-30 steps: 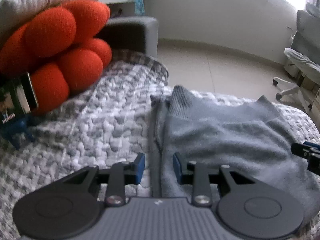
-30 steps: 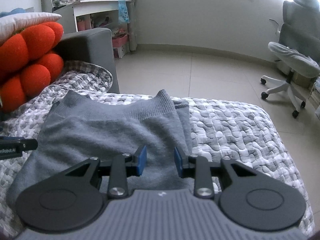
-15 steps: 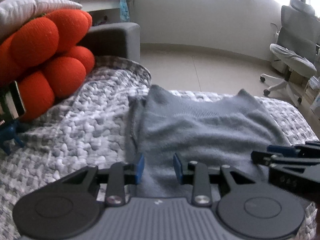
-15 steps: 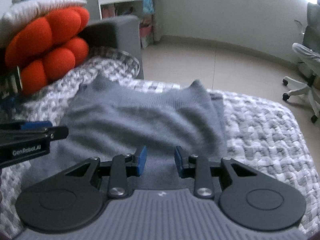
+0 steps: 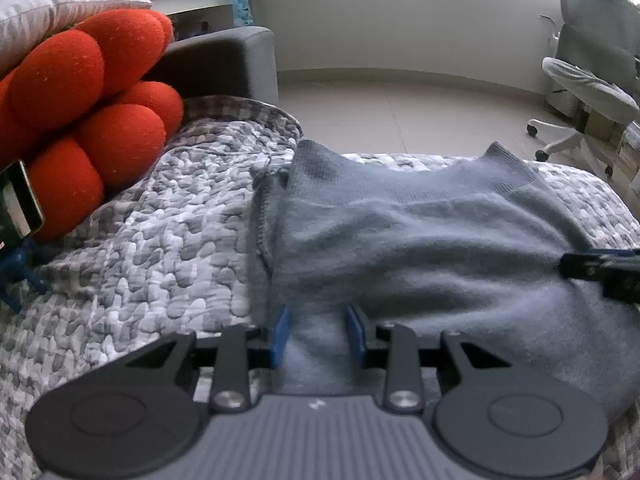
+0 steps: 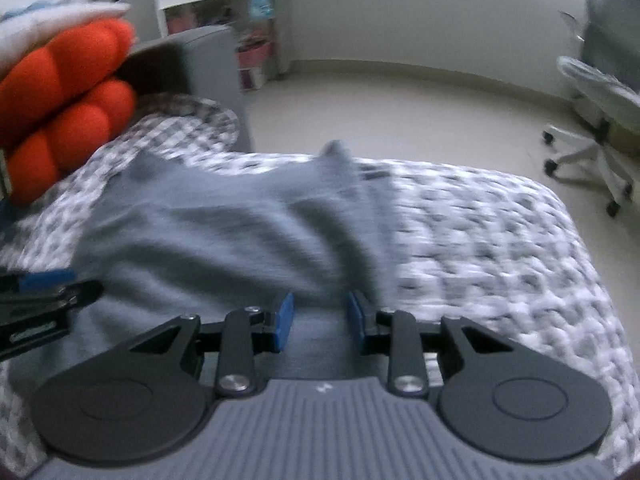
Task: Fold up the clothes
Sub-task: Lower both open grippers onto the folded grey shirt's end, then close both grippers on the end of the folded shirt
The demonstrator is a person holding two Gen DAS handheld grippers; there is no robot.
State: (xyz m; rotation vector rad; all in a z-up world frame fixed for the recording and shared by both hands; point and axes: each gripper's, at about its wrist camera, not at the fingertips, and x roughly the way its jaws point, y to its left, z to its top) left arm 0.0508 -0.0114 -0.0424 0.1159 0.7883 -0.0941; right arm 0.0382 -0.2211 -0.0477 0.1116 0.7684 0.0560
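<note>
A grey knitted sweater (image 5: pixel 420 240) lies folded on a grey-and-white patterned blanket (image 5: pixel 168 240), its ribbed edge toward the far side. My left gripper (image 5: pixel 318 334) is open, its blue pads over the sweater's near left part. My right gripper (image 6: pixel 320 322) is open over the sweater's (image 6: pixel 224 236) near right part, beside its right edge. The right gripper's tip shows at the right edge of the left wrist view (image 5: pixel 600 268). The left gripper's tip shows at the left of the right wrist view (image 6: pixel 44 292). The right wrist view is blurred.
An orange bumpy cushion (image 5: pixel 80 108) and a striped pillow (image 5: pixel 60 12) sit at the left by a dark grey sofa arm (image 5: pixel 224 60). A white office chair (image 5: pixel 580 92) stands on the tiled floor (image 5: pixel 400 108) at the right. The blanket (image 6: pixel 500 240) ends at the far edge.
Both grippers have moved forward and lower over the sweater, so the cloth now lies between their open pads. The right gripper has shifted away from the left one.
</note>
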